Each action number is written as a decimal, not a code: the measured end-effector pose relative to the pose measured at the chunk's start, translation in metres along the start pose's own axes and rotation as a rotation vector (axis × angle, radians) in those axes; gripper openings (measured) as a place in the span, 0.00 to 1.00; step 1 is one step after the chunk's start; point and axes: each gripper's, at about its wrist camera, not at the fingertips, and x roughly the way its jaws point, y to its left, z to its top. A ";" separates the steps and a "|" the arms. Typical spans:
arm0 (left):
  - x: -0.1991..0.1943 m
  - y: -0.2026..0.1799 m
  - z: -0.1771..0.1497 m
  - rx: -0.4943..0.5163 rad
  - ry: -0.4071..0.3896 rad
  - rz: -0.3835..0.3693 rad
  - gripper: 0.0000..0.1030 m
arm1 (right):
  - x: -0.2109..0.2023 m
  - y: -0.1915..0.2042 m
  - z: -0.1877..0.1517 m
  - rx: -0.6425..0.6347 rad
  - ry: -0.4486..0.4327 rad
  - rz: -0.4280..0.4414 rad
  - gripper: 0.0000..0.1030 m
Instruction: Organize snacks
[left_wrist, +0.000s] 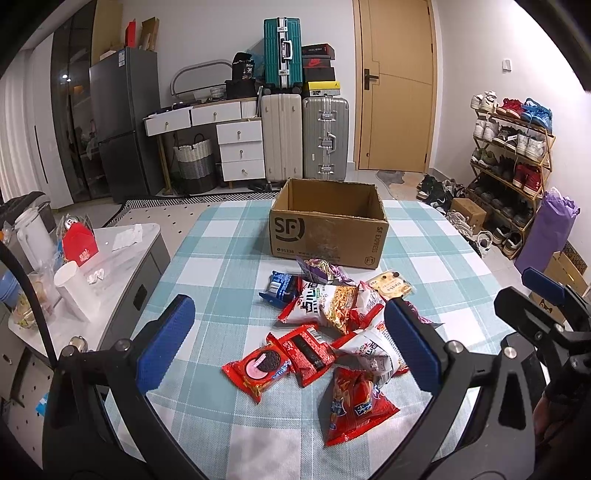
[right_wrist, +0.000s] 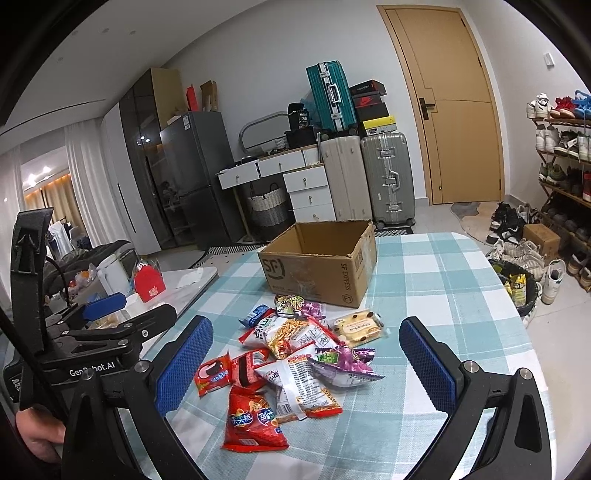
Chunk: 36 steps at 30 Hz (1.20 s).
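Note:
A pile of snack packets (left_wrist: 332, 325) (right_wrist: 295, 354) lies on the checked tablecloth (left_wrist: 221, 266) (right_wrist: 424, 295): red cookie packs (left_wrist: 258, 369), a red chip bag (left_wrist: 351, 402) (right_wrist: 255, 421), noodle snack bags (left_wrist: 325, 302), a purple bag (right_wrist: 343, 362) and a small cake pack (right_wrist: 356, 325). Behind the pile stands an open, empty-looking cardboard box (left_wrist: 328, 229) (right_wrist: 317, 269). My left gripper (left_wrist: 288, 339) is open above the pile's near side, holding nothing. My right gripper (right_wrist: 306, 369) is open too, hovering over the pile. The right gripper also shows at the right edge of the left wrist view.
A side table (left_wrist: 122, 258) with a cup (left_wrist: 75, 291), a red carton (left_wrist: 79, 243) and clutter stands left of the table. Suitcases (left_wrist: 306, 140), drawers, a fridge and a door line the far wall. A shoe rack (left_wrist: 513, 155) and a bin (right_wrist: 517, 288) sit to the right.

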 end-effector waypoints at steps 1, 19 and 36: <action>0.000 0.000 0.000 0.000 0.001 -0.001 0.99 | 0.000 0.000 0.000 0.001 0.001 0.000 1.00; 0.007 -0.003 -0.007 -0.019 0.037 -0.066 0.99 | -0.001 -0.003 0.001 0.012 0.005 0.010 1.00; 0.059 -0.004 -0.052 -0.028 0.216 -0.211 0.99 | 0.005 -0.022 -0.009 0.056 0.026 -0.003 1.00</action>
